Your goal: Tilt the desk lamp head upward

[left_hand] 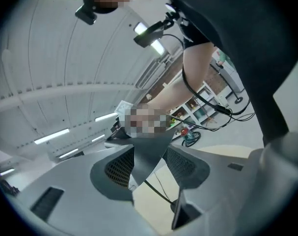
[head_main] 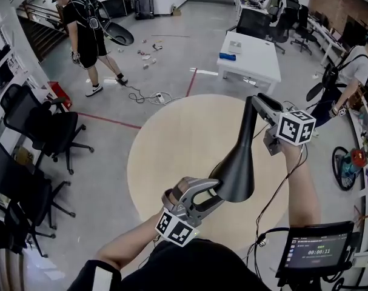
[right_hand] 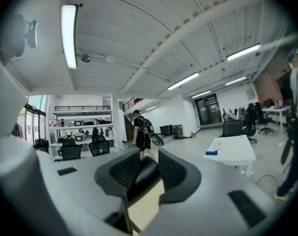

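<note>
1. The desk lamp head (head_main: 237, 173), a black cone, hangs over the round, pale surface (head_main: 171, 144) close in front of the person, its wide mouth on the near side.
2. The left tongs (head_main: 215, 193) are clamped on the thin rim of the cone. The left gripper view shows the dark sheet of the shade pinched between the ribbed pads (left_hand: 120, 168). That is likely the lever end for swinging the head up.
3. The right tongs (head_main: 260, 103) are pressed onto the neck (head_main: 250, 123) at its narrow far end. The right gripper view shows a rounded black bar between the jaws, probably to steady the lamp against the lift.
4. The lamp's base and hinge are hidden under the cone, so I cannot tell how far the tilt has gone.
</note>
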Motion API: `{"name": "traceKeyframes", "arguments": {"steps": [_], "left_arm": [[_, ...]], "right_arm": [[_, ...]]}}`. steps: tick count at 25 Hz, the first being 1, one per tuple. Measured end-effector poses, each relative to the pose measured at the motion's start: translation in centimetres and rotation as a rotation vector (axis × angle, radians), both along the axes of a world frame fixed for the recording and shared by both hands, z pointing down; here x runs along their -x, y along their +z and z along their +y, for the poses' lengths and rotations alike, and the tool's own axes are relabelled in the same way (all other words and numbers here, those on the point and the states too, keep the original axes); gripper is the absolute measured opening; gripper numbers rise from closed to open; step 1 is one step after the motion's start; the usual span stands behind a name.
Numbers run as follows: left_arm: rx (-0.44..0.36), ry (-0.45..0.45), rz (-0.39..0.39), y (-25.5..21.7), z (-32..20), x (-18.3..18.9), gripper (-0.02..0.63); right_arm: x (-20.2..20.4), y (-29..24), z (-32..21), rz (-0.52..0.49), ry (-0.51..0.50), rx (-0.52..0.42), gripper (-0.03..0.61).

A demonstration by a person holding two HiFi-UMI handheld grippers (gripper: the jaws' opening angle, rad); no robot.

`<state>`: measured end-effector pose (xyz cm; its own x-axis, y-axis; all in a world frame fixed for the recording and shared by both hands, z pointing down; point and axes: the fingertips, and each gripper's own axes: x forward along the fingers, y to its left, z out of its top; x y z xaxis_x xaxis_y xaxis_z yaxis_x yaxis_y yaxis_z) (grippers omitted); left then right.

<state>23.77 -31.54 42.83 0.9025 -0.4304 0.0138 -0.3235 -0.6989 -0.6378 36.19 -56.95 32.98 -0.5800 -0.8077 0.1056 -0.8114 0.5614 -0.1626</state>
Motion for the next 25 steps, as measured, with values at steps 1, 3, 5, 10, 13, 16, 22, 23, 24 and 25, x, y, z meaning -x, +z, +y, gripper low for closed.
{"name": "traceKeyframes", "arguments": {"steps": [1, 3, 5, 10, 13, 16, 22, 23, 24, 25], "left_arm": [[0.022, 0.003, -0.002, -0.1, 0.0, -0.1, 0.215], [0.038, -0.001, -0.004, -0.3, 0.0, 0.0, 0.215], [0.043, -0.011, -0.005, -0.4, -0.1, 0.3, 0.215], [0.051, -0.025, -0.001, -0.6, 0.1, 0.3, 0.215], [0.041, -0.025, 0.020, -1.6, 0.4, 0.4, 0.215], [0.053, -0.025, 0.053, -2.8, 0.6, 0.7, 0.215], [0.084, -0.006, 0.125, -5.7, 0.6, 0.9, 0.215], [0.100, -0.001, 0.132, -6.1, 0.6, 0.8, 0.215], [0.124, 0.002, 0.138, -6.5, 0.6, 0.5, 0.215], [0.155, 0.006, 0.143, -6.9, 0.6, 0.2, 0.215]], "right_arm": [[0.0, 0.1, 0.0, -0.005, -0.001, 0.002, 0.121], [0.0, 0.1, -0.1, -0.001, -0.003, 0.003, 0.121], [0.2, 0.1, -0.3, 0.022, -0.006, 0.000, 0.120], [0.1, 0.2, -0.5, -0.007, -0.049, 0.048, 0.118], [0.0, -0.1, -0.8, -0.088, -0.074, 0.078, 0.118], [0.4, 0.5, -0.9, -0.079, -0.084, 0.100, 0.118], [0.1, 1.4, -1.2, -0.146, -0.064, 0.124, 0.118], [-0.1, 1.5, -1.2, -0.149, -0.060, 0.126, 0.118], [-0.4, 1.6, -1.1, -0.154, -0.057, 0.129, 0.118], [-0.7, 1.6, -1.0, -0.161, -0.054, 0.132, 0.118]]}}
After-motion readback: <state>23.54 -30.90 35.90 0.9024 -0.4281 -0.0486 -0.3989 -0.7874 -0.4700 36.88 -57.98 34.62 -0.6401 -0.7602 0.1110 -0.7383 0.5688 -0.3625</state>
